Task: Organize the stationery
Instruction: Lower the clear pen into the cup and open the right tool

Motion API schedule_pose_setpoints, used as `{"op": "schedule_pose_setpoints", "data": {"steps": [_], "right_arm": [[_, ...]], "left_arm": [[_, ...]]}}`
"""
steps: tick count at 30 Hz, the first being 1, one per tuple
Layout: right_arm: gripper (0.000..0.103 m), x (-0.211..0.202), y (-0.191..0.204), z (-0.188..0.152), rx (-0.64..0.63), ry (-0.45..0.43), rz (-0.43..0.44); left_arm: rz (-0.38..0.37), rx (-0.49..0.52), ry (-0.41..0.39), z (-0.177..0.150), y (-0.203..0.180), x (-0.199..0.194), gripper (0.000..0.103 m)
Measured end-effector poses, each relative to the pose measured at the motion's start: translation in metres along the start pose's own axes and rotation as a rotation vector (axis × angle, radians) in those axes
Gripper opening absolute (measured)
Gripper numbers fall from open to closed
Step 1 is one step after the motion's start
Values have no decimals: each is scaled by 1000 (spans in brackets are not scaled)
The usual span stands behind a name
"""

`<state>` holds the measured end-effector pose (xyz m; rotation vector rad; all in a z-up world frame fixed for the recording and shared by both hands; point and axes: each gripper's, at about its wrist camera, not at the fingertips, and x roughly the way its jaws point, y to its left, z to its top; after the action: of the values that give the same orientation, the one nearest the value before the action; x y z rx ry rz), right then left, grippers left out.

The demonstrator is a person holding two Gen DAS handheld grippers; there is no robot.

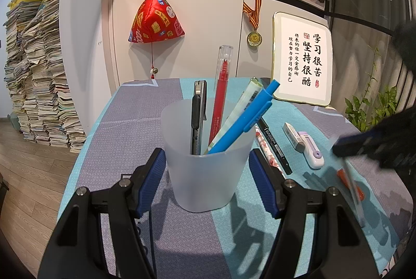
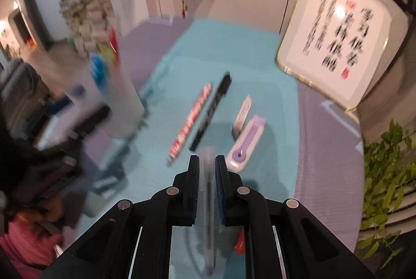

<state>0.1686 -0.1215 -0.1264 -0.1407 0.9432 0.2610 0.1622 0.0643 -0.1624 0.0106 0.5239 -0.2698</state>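
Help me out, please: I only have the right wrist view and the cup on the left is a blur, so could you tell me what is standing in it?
Observer: The left wrist view shows four things in the frosted cup: a black utility knife, a red pen, a pale green pen and a blue pen.
Operator: Thank you. Is the cup held?
Observer: Yes, the left gripper has its jaws closed on the cup's two sides.
Operator: And where does my clear pen sit relative to the cup?
Observer: The clear pen, clamped in the right gripper, slants downward to the right of the cup, well apart from it.
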Motion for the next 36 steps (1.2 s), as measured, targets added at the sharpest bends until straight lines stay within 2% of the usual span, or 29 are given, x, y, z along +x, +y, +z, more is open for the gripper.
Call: {"op": "schedule_pose_setpoints", "data": {"steps": [7, 12, 20, 24, 30, 36], "right_arm": [[13, -63, 15, 14, -14, -175, 20], [13, -95, 26, 38, -39, -274, 30], [13, -130, 55, 90, -42, -426, 151], [13, -119, 72, 111, -57, -453, 190], [13, -74, 83, 121, -25, -473, 208], [13, -37, 78, 119, 3, -387, 210]], "left_arm": [[0, 0, 0, 0, 0, 0, 66], [0, 0, 0, 0, 0, 0, 66], [0, 0, 1, 0, 0, 0, 66], [0, 0, 0, 0, 0, 0, 66], [-1, -1, 4, -1, 2, 2, 67], [0, 0, 6, -2, 1, 3, 67]]}}
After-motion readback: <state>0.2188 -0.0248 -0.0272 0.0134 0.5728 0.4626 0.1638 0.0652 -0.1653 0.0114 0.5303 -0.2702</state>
